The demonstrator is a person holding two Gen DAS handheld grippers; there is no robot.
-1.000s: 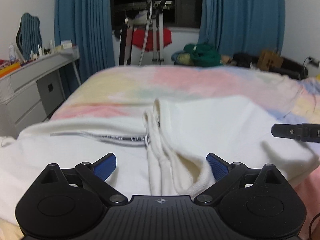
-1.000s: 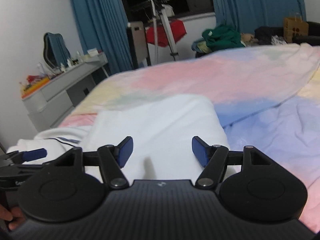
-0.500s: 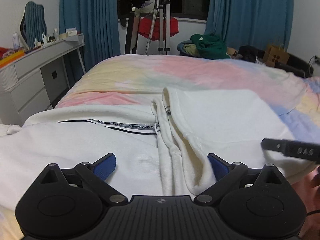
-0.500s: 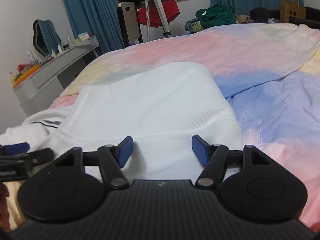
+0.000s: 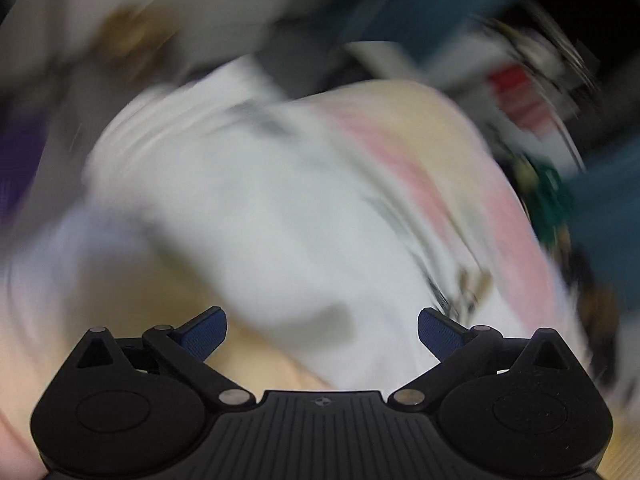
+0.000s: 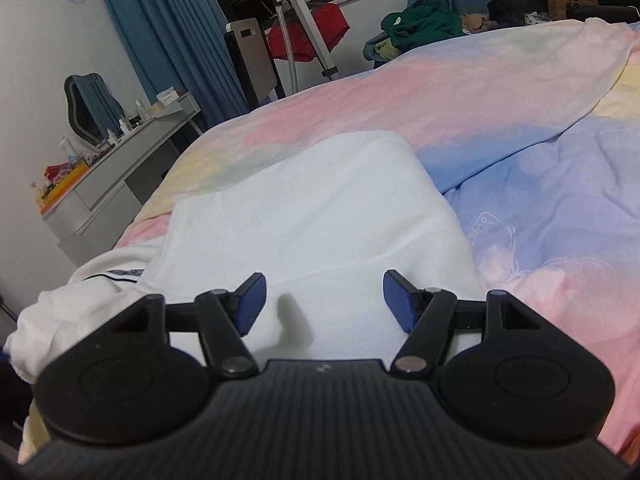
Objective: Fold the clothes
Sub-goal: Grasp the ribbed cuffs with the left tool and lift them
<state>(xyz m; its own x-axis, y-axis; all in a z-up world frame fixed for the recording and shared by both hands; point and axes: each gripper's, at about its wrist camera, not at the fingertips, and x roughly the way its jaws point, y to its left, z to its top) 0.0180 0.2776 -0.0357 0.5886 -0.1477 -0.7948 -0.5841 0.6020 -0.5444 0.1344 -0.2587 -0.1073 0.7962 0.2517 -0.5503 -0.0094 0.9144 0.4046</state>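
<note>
A white garment point(image 6: 312, 216) lies partly folded on the pastel bed cover point(image 6: 460, 96), with a dark striped trim at its left side. My right gripper point(image 6: 323, 300) is open and empty, just above the garment's near edge. The left wrist view is heavily blurred; the white garment point(image 5: 260, 208) fills its middle. My left gripper point(image 5: 322, 332) is open and empty above the garment's near part.
A grey dresser point(image 6: 112, 188) with a mirror and small bottles stands left of the bed. Blue curtains point(image 6: 168, 28), a stand with a red item point(image 6: 308, 32) and a pile of green clothes point(image 6: 420, 24) are beyond the bed's far side.
The left gripper has swung sharply, so its view has rotated and blurred. The right gripper has shifted slightly and stays open over the garment.
</note>
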